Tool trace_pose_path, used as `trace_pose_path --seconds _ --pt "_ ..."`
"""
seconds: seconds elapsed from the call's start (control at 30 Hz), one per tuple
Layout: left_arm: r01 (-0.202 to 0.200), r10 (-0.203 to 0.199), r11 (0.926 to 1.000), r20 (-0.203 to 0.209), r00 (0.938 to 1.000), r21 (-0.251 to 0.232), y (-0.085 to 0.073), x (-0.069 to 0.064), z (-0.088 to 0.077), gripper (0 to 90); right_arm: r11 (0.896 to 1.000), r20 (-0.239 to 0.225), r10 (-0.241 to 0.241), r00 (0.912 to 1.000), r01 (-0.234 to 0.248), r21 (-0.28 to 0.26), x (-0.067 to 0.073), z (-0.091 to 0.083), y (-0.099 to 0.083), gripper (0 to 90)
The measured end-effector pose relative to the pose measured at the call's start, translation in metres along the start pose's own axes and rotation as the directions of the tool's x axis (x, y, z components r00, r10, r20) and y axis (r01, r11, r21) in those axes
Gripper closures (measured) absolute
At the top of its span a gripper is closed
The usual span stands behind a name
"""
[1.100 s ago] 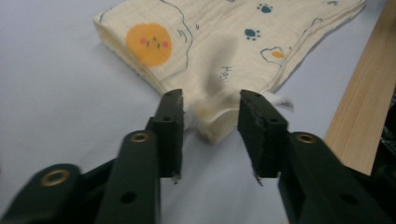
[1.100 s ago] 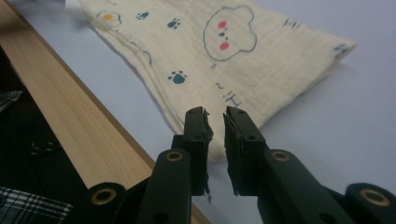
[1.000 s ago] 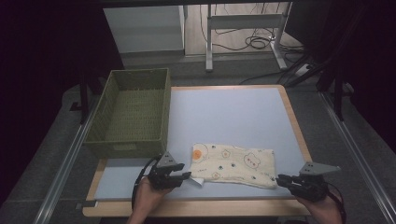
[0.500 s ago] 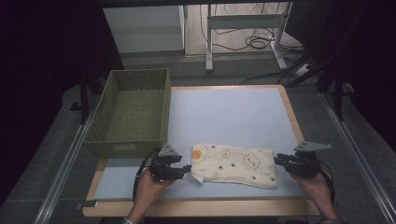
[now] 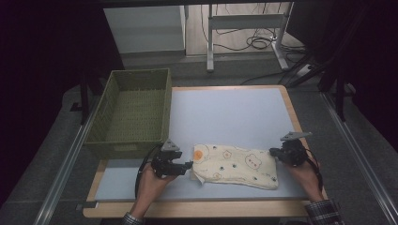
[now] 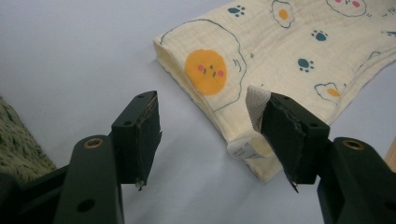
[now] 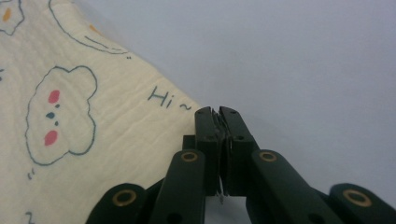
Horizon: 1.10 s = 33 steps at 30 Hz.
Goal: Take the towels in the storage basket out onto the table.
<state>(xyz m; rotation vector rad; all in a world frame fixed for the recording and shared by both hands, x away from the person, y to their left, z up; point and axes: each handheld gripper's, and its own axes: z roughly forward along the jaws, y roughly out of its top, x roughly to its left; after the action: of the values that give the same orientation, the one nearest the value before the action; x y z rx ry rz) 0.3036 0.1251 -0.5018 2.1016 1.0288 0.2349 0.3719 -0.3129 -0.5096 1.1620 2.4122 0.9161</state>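
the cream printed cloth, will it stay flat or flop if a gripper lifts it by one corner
The cream cloth looks like thin crinkled fabric folded in layers, so it would probably droop and unfold. It seems light. Pushed across the smooth table, it would likely bunch rather than slide whole.

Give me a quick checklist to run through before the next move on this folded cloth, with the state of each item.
1. Right gripper shut on the cloth: cannot tell; its jaws have just closed together at the cloth's corner, but fabric between them is not visible.
2. Left gripper gripping: not ok; its jaws have just been opening, with the cloth's edge and white label between them, unpinched.
3. Cloth flat on the table: ok.
4. Green basket ready to receive: ok, it looks empty.
5. Path from cloth to basket: ok, nothing lies between.
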Motion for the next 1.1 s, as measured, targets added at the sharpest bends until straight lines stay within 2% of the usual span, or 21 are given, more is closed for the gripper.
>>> trace_pose_path --seconds 0.3,0.4,0.47,0.53,0.7,0.77,0.83,0.87,0.93,1.0,1.1 --pt "0.002 -0.002 1.0000 0.005 1.0000 -0.005 0.023 0.001 0.008 37.5 0.999 0.055 0.029 0.9980 -0.028 -0.015 -0.028 -0.002 0.012 87.4" --pt "0.001 -0.001 1.0000 0.008 1.0000 -0.004 0.032 0.001 0.015 37.7 0.999 0.043 0.051 0.9978 -0.050 -0.020 -0.033 -0.001 0.012 87.2" --pt "-0.005 0.005 1.0000 0.009 0.9999 0.003 0.039 0.001 0.023 38.4 0.998 0.038 0.055 0.9977 -0.054 -0.020 -0.035 0.000 0.011 87.0" --pt "-0.019 0.019 0.9998 -0.014 0.9997 0.005 0.046 0.002 0.031 41.1 0.998 0.039 0.052 0.9979 -0.051 -0.021 -0.035 0.000 0.010 86.8" --pt "-0.008 0.009 0.9996 -0.015 0.9999 0.025 0.062 0.012 0.061 52.0 0.998 0.030 0.053 0.9981 -0.052 -0.028 -0.035 -0.001 0.010 86.6" --pt "-0.008 0.010 0.9991 -0.032 0.9994 0.041 0.065 0.014 0.073 52.3 0.998 0.029 0.051 0.9983 -0.050 -0.031 -0.035 -0.001 0.011 86.5" --pt "-0.006 0.008 0.9978 -0.029 0.9996 0.066 0.066 0.017 0.084 54.0 0.998 0.026 0.054 0.9982 -0.053 -0.029 -0.035 -0.001 0.010 86.5" --pt "-0.016 0.019 0.9966 -0.027 0.9995 0.081 0.066 0.018 0.089 56.7 0.998 0.024 0.053 0.9983 -0.053 -0.027 -0.035 -0.001 0.010 86.5" --pt "-0.041 0.044 0.9938 -0.023 0.9988 0.103 0.065 0.019 0.097 70.5 0.998 0.020 0.053 0.9984 -0.052 -0.025 -0.036 -0.002 0.010 86.6" --pt "-0.035 0.036 0.9957 -0.011 0.9993 0.085 0.065 0.020 0.097 84.5 0.998 0.017 0.052 0.9985 -0.051 -0.025 -0.037 -0.002 0.012 86.6" --pt "-0.044 0.047 0.9968 -0.052 0.9975 0.067 0.066 0.021 0.090 86.6 0.998 0.021 0.049 0.9986 -0.049 -0.027 -0.041 0.001 0.018 86.8"
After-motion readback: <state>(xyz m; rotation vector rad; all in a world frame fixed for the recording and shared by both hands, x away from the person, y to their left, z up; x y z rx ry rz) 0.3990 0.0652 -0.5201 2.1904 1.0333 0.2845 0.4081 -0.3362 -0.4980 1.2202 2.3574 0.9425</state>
